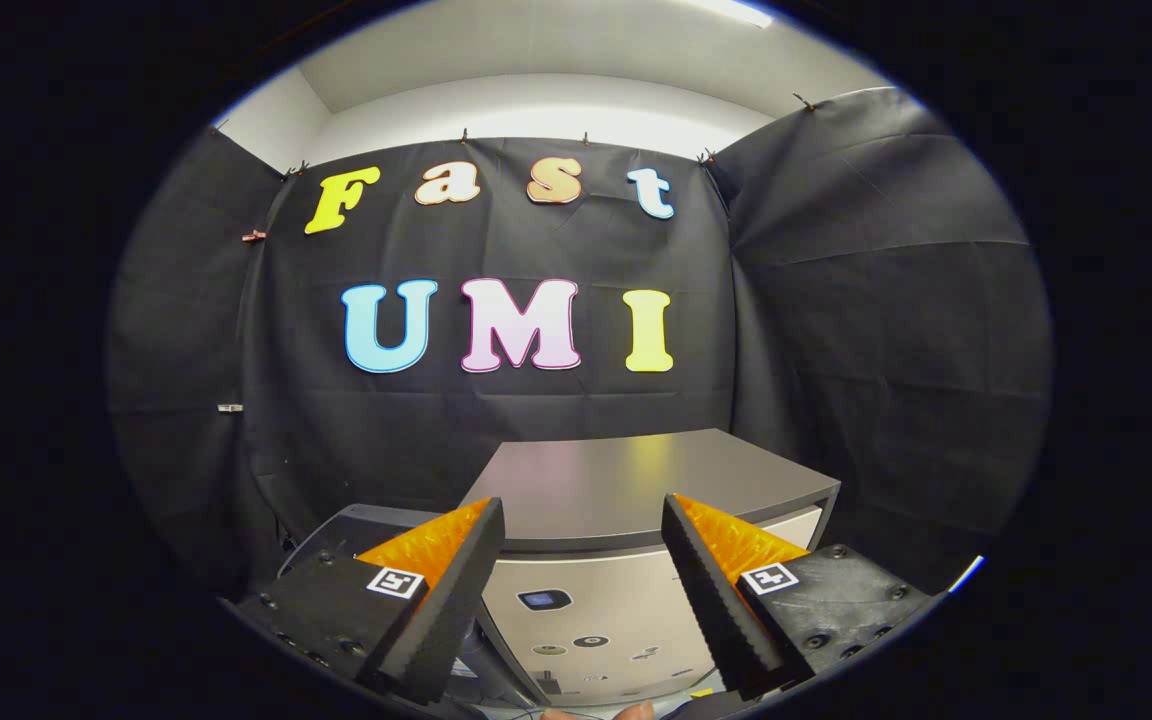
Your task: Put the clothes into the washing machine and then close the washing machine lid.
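Your gripper view rides above and just in front of the washer (636,500), looking forward and slightly down across its flat top toward the black cloth wall (536,420) behind it. The open gripper (584,520) frames the washer's front.

Readable words or numbers: none that I can make out on the washing machine (636,480) or on my hand-held gripper (581,503).
Finger markings: one coded tag (395,582) on my left finger and a second coded tag (769,577) on my right, both just in front of the washing machine; black-and-white patterns, no letters.
Washing machine front: a small screen (543,599) with round stickers (591,641) below it, too small to read.
My fingers: spread apart, nothing between them.
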Motion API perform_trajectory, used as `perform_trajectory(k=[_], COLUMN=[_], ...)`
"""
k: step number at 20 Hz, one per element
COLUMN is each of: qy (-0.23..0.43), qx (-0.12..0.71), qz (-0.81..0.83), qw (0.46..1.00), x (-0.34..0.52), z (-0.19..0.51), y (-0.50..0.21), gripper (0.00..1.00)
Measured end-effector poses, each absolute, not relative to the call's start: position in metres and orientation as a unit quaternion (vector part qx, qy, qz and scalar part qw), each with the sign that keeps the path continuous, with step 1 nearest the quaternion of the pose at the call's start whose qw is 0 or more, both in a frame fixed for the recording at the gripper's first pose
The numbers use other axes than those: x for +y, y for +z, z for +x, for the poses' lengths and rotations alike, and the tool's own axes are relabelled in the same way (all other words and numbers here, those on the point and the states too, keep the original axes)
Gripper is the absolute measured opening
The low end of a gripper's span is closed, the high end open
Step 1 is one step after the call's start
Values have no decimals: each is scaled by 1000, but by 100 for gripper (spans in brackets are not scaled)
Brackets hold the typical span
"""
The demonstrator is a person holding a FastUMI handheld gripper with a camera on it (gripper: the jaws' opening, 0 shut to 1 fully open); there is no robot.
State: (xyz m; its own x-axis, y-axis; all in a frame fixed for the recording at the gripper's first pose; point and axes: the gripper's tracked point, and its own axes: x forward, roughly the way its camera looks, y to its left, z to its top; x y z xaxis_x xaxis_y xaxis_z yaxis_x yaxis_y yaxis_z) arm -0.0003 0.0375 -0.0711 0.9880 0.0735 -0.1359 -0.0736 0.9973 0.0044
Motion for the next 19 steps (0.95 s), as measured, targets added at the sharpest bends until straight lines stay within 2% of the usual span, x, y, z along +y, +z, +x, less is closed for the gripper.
perform_trajectory(k=[19], qy=[41], qx=[70], qz=[-4], qw=[997], x=[41], z=[0], y=[-70], gripper=[99])
